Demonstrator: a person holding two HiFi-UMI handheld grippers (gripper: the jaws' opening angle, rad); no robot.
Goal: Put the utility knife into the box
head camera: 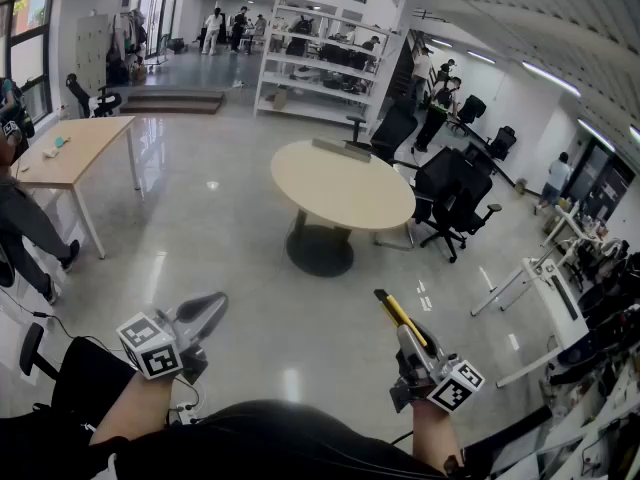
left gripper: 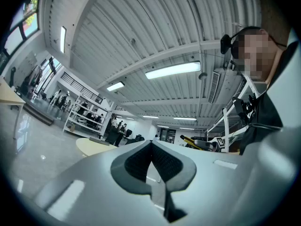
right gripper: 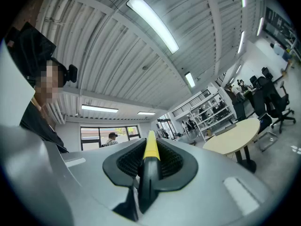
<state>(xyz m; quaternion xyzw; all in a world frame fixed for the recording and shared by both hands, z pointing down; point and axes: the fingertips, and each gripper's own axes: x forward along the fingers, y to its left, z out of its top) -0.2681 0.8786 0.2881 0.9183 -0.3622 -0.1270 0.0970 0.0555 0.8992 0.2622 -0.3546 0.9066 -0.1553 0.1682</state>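
1. Right gripper (head camera: 403,330) is clenched on the utility knife (head camera: 398,311); in the right gripper view its dark pads press on both sides of the knife's black body
2. The knife's yellow end sticks out past the jaws, pointing forward and slightly upward, above the glossy floor (head camera: 200,228)
3. Left gripper (head camera: 212,306) is clenched on nothing, and the left gripper view shows its ribbed pads meeting at the tips
4. Both grippers are held in the air low in the head view, well apart from each other
5. Ahead of them stands a round tabletop (head camera: 345,193), with black office chairs (head camera: 455,193) to its right and white shelving (head camera: 320,63) behind it
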